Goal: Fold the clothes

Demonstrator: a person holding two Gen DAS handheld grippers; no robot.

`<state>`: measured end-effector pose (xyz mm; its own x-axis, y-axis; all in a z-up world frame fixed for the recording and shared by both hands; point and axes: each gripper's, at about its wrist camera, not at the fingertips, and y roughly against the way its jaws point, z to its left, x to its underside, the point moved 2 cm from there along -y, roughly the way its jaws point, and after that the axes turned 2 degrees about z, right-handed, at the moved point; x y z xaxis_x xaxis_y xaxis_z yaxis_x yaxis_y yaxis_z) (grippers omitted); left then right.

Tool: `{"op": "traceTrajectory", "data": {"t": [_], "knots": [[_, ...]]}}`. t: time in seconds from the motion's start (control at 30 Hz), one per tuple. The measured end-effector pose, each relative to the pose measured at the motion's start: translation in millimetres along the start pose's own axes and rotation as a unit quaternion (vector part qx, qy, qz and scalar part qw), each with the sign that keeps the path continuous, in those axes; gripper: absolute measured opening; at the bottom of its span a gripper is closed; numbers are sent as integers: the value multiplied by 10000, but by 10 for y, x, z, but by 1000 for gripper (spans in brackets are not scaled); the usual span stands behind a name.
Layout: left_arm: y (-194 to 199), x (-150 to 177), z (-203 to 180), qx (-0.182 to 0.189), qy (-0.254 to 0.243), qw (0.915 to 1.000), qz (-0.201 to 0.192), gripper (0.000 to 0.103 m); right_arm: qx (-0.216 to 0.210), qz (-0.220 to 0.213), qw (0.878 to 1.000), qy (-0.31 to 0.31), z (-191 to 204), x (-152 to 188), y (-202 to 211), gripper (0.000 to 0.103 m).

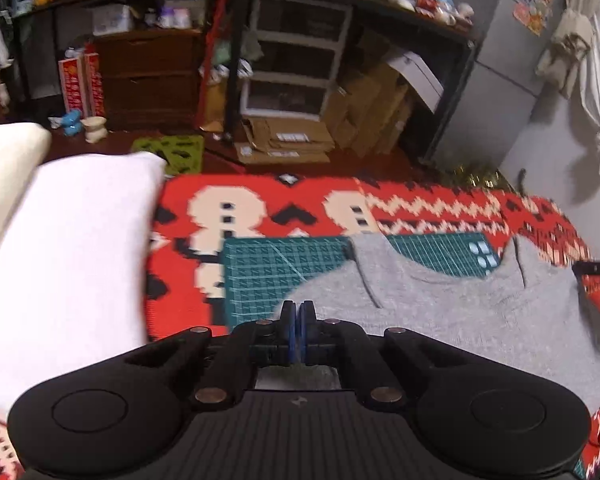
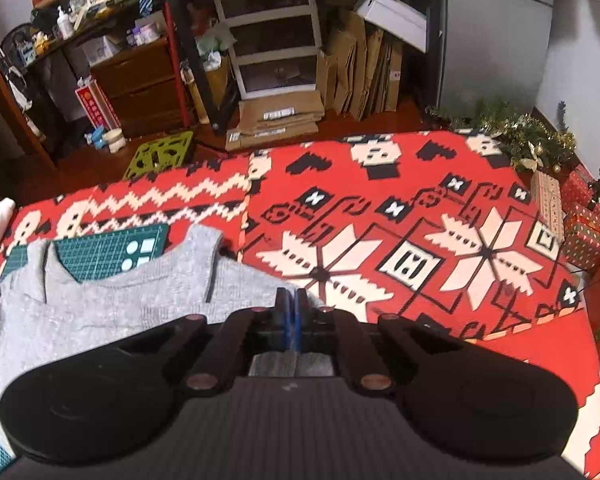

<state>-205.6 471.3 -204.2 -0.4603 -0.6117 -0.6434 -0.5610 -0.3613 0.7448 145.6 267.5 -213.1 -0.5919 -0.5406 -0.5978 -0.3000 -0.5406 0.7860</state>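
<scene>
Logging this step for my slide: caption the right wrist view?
Right claw shut at the grey top's edge, on a red patterned blanket.

No legible text or labels anywhere

Both grippers closed, angled downward

The left gripper (image 1: 299,309) and right gripper (image 2: 291,296) each show blue-lined jaws pressed together, linkage arms drawn inward, pointing steeply down and forward.
</scene>
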Motion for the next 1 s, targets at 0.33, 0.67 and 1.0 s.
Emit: {"op": "traceTrajectory", "data": {"t": [0.33,0.67,1.0], "knots": [[-132,101,116,-123,65,9998,135,3,183,14,9993,-332,-164,83,-101,2],[520,343,119,334,80,9993,-128,29,-163,-378,9989,-225,-53,179,384,21],[1052,1252,-152,290,-693,9963,-413,29,-843,-401,9956,-25,53,1090,1273,33]]}}
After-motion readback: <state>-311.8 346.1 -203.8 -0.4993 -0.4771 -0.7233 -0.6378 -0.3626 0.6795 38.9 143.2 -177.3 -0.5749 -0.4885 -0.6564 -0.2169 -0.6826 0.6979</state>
